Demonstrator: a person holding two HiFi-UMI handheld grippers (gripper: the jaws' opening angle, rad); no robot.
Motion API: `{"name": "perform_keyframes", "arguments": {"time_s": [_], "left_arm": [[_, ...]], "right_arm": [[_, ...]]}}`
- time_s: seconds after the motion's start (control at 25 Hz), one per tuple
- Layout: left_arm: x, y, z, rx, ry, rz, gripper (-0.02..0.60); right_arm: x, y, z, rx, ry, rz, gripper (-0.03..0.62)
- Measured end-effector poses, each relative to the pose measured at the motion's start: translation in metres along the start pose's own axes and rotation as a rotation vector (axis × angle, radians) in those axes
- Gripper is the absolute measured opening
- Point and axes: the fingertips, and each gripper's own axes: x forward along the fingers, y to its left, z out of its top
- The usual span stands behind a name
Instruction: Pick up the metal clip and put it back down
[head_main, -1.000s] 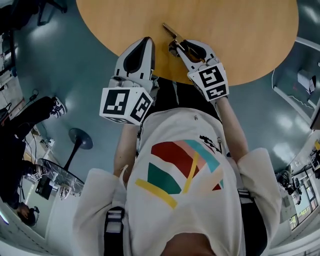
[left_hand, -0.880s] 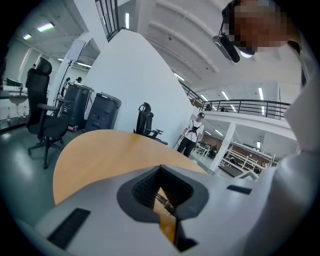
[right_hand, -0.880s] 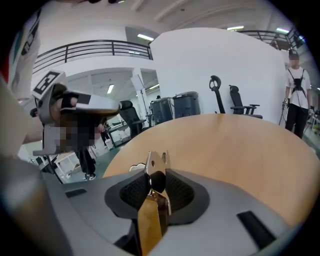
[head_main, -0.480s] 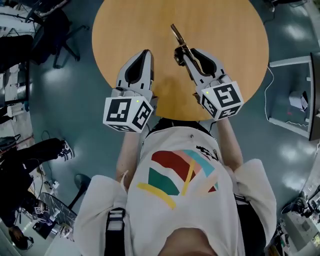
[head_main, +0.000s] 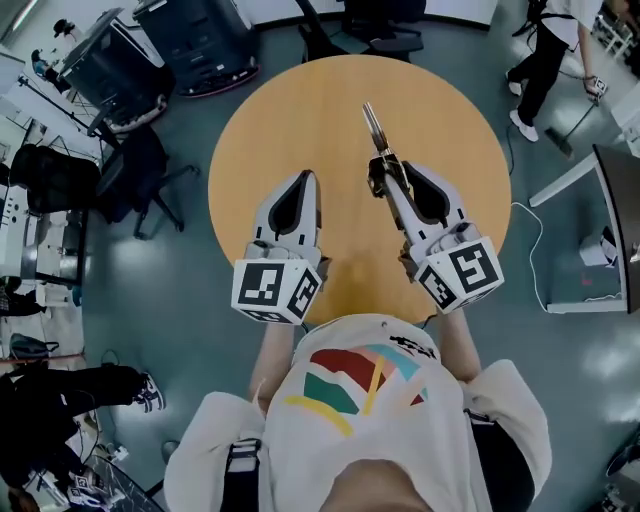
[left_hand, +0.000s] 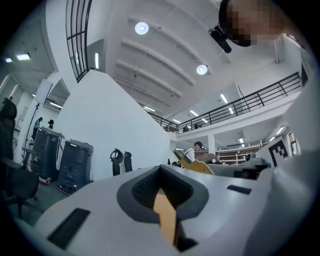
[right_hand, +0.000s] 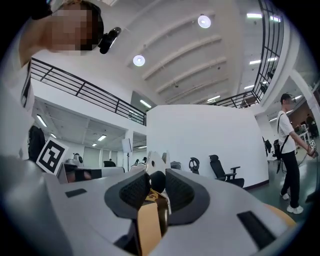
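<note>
Since a second ago the head view has drawn back, so the whole round table (head_main: 300, 110) now shows where only its near part did, and my grip has not changed. My right claw (head_main: 385, 178) stays clamped on the metal clip (head_main: 373, 122), whose long end sticks out past the fingertips, pointing away from me over the middle of the wood. Looking along those jaws (right_hand: 152, 187), I see the clip (right_hand: 155, 164) pinched between the two dark pads, its pale metal tip rising above them against the far wall, with no tabletop in sight. My left claw (head_main: 303, 182) sits beside it, well apart, jaws together on nothing (left_hand: 160, 185). A person (head_main: 545, 45) walks past beyond the table.
</note>
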Motion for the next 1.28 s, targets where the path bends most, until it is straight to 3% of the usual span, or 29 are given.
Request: {"name": "perform_keyframes", "arguments": {"time_s": [0.32,1.08,1.28], "left_arm": [[0.007,0.007,-0.006,-0.055,-0.008,-0.004,0.043],[0.015,0.012,-0.023,-0.098,0.034,-0.028,0.043],[0.020,0.023,-0.038,-0.127,0.071,-0.029,0.043]], "right_arm": [[0.001,-0.005,-0.016,0.024,0.045,0.000,0.101],[0.002,-0.004,-0.029,0.033,0.062,-0.007,0.101],[0.026,-0.033,-0.047,-0.003,0.126,-0.053,0.101]]}}
